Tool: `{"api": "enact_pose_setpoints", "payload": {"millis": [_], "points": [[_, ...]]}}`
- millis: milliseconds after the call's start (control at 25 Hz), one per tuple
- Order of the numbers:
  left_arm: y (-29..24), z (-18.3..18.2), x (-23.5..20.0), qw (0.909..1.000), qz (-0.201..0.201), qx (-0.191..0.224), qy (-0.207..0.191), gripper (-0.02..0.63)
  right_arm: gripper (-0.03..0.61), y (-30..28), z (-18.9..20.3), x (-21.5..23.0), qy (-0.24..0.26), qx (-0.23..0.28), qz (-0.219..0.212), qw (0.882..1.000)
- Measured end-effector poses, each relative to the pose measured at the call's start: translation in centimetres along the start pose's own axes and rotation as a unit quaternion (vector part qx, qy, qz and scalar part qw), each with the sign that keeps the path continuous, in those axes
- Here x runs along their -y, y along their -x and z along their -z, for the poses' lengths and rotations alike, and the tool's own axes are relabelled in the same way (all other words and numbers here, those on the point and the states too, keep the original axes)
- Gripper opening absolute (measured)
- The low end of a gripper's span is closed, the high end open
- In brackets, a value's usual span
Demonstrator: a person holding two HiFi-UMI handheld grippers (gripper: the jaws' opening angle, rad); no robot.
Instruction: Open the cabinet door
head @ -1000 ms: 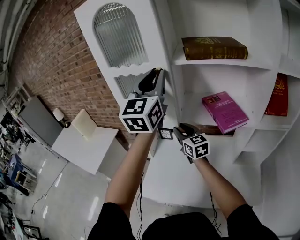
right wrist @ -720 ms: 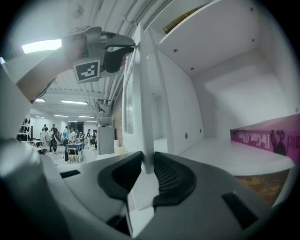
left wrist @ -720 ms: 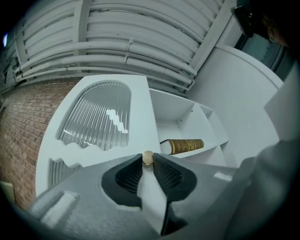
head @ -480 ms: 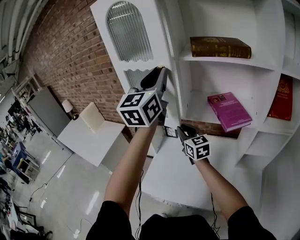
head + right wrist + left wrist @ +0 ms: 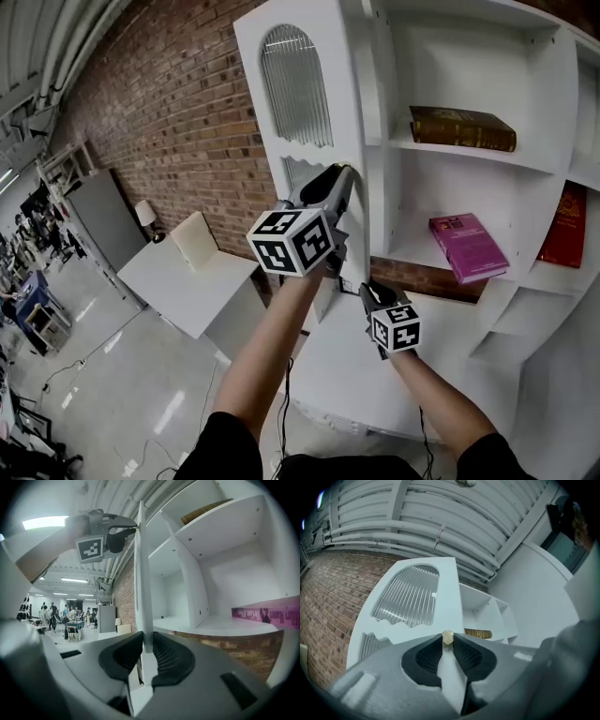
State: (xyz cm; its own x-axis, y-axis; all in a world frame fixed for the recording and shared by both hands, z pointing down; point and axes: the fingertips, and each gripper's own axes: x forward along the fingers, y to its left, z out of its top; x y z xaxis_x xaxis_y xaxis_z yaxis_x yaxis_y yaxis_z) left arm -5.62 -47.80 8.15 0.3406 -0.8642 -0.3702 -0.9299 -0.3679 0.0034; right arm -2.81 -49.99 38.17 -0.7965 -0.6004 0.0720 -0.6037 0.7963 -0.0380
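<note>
**Technician:** Report the position of the cabinet door (image 5: pixel 298 141).

**Inspector:** Open. It stands out from the white cabinet (image 5: pixel 525 84), left of the uncovered shelves, with its free edge toward the person. An arched ribbed-glass panel (image 5: pixel 292 82) fills its upper part.

**Technician:** State of the left claw (image 5: pixel 448 645)?

**Inspector:** Closed on the cabinet door's free edge, one pad on each face. The brass knob (image 5: pixel 447 637) sits right at the tips (seen in the left gripper view).

**Technician:** State of the right claw (image 5: pixel 146 637)?

**Inspector:** On the same free edge, lower down than the left claw. Its jaws are closing, the door's edge is between them, and both pads meet the panel.

**Technician:** Shelf contents?

**Inspector:** A brown book (image 5: pixel 462 128) lies flat on the upper shelf (image 5: pixel 441 155). A magenta book (image 5: pixel 467 247) lies flat on the shelf below, near its front edge. A red book (image 5: pixel 569 225) is in the compartment at the cabinet's right edge
</note>
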Motion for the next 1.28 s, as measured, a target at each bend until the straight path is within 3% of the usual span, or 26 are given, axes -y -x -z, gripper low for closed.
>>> {"api": "enact_pose_setpoints", "payload": {"millis": [520,920,1280], "points": [[3.8,-1.9,-0.5,0.9966,0.081,0.004,0.011,0.081,0.063,1.2,-0.1,-4.6,0.017,0.011,0.025,0.999],[5.9,-2.3,-0.9,0.9891,0.145,-0.004,0.026,0.081,0.064,1.4,0.5,-6.8,0.003,0.006,0.096,0.995],[8.5,-3.4,-2.5,0.9823,0.181,-0.002,0.048,0.081,0.063,1.0,0.5,-10.1,-0.002,0.012,0.135,0.991]]}}
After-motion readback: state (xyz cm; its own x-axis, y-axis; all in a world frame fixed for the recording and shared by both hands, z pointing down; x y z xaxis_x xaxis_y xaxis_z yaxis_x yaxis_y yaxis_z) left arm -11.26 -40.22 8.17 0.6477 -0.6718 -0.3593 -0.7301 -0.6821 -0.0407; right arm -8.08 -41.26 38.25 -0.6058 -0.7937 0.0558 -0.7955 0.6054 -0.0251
